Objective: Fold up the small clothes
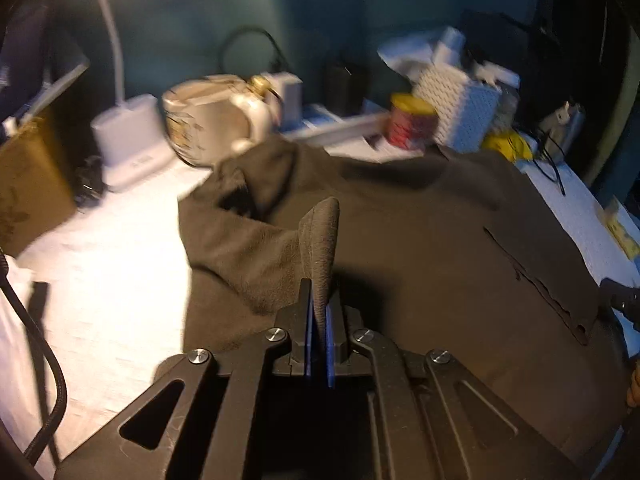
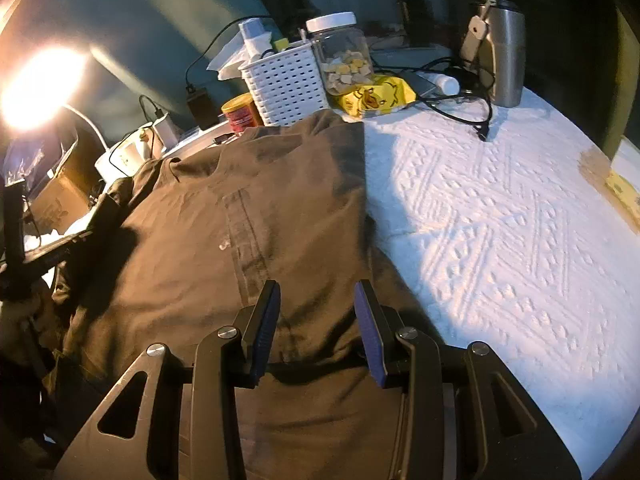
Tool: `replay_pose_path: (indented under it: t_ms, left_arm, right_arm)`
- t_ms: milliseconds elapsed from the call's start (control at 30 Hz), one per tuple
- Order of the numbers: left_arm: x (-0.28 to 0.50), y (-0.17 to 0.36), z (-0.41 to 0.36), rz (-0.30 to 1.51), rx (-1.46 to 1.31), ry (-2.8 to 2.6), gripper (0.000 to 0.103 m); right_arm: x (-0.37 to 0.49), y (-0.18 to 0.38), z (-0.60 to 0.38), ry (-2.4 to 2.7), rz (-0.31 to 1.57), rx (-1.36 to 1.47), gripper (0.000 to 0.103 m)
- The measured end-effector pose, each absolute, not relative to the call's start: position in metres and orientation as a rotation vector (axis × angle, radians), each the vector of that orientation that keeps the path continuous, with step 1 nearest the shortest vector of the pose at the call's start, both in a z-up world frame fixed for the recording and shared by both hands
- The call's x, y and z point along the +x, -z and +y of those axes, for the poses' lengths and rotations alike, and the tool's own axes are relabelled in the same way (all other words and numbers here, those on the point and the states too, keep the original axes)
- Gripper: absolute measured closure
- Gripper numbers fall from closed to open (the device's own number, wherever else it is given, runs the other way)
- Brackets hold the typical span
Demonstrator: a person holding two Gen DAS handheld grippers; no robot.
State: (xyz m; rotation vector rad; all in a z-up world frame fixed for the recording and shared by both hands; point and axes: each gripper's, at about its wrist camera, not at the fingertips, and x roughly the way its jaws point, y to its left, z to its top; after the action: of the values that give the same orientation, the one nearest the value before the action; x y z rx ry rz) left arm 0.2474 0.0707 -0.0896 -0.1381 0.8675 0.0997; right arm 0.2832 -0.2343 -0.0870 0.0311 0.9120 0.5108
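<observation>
Covering most of the white embossed table cloth, the dark olive-brown cotton shirt lies flat. Its ribbed sleeve cuff is pinched in the left gripper; the right gripper hovers spread and empty above the hem. Carrying the sleeve low across the chest should keep the fold crisp.

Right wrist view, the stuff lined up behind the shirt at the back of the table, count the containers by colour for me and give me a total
White: 1, the slotted basket
Clear: 1, the jar with a white lid
Red with a yellow lid: 1, the can
Steel: 1, the flask
Total: 4
</observation>
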Motion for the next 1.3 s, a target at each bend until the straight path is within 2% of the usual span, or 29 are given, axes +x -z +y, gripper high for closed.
replay_pose_path:
  t_ms: [67,100,133,200,400,467,533,600,900,1300]
  left_arm:
    - [0.255,0.099,0.063,0.922,-0.147,-0.087,0.085]
    - [0.256,0.103,0.06,0.94,-0.148,-0.083,0.069]
    - [0.255,0.104,0.057,0.953,-0.154,-0.064,0.057]
    - [0.25,0.099,0.052,0.959,-0.164,-0.018,0.048]
    - [0.217,0.067,0.059,0.917,-0.137,0.064,0.045]
    - [0.205,0.062,0.071,0.903,-0.13,0.033,0.04]
    - [0.193,0.06,0.089,0.884,-0.141,-0.017,0.028]
    - [0.184,0.064,0.107,0.874,-0.171,-0.063,0.025]
    - [0.172,0.091,0.145,0.882,-0.415,-0.011,0.025]
    - [0.164,0.082,0.065,0.946,-0.265,0.294,0.025]
  right_arm:
    - [0.283,0.086,-0.236,-0.501,0.91,0.028,0.062]
    - [0.282,0.085,-0.237,-0.499,0.909,0.029,0.062]
    - [0.282,0.085,-0.238,-0.499,0.907,0.029,0.062]
    - [0.281,0.084,-0.238,-0.496,0.905,0.027,0.062]
    - [0.279,0.085,-0.233,-0.504,0.908,0.025,0.062]
    - [0.279,0.085,-0.23,-0.511,0.907,0.019,0.062]
    - [0.278,0.085,-0.225,-0.518,0.906,0.012,0.062]
    - [0.277,0.084,-0.221,-0.528,0.905,0.007,0.062]
    - [0.269,0.081,-0.206,-0.553,0.905,-0.017,0.062]
    - [0.263,0.079,-0.212,-0.536,0.901,-0.016,0.062]
